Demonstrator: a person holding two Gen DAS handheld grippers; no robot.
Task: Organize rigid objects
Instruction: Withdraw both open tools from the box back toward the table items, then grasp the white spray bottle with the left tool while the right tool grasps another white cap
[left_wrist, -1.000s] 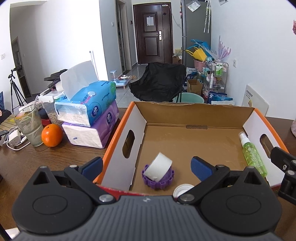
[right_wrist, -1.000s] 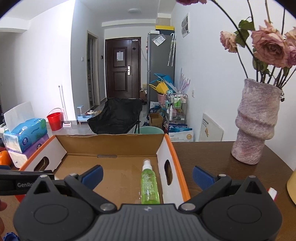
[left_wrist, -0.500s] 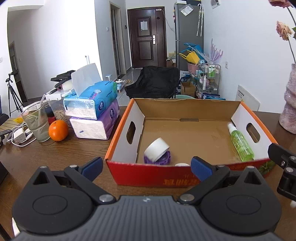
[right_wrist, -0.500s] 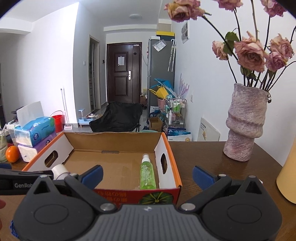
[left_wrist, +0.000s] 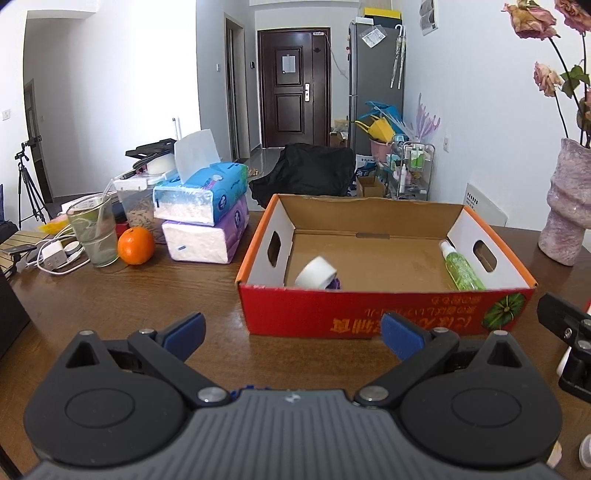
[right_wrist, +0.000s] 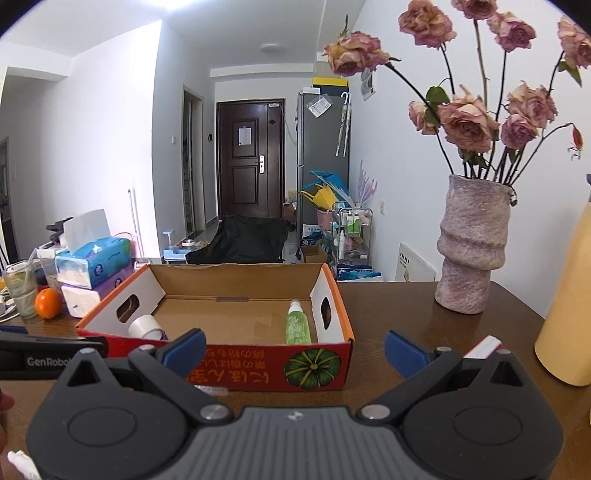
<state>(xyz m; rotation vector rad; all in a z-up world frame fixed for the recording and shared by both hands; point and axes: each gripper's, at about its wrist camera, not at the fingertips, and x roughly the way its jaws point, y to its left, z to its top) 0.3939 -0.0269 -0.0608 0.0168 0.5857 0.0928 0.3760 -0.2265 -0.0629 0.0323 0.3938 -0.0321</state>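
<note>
Gleaming brown table (left_wrist: 147, 295), white walls (left_wrist: 129, 92)

Red, orange-rimmed box (left_wrist: 384, 314) holds a green bottle (left_wrist: 460, 271) and white roll (left_wrist: 316, 272).

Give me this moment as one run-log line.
left gripper: open, empty, short of box | right gripper: open, empty | in box: tape roll, green spray bottle

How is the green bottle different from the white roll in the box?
The green bottle is long, thin and see-through; the white roll is short, round and solid. The bottle lies flat by the box's right wall; the roll leans tilted on something purple near the left wall. Both sit inside the cardboard box.
</note>
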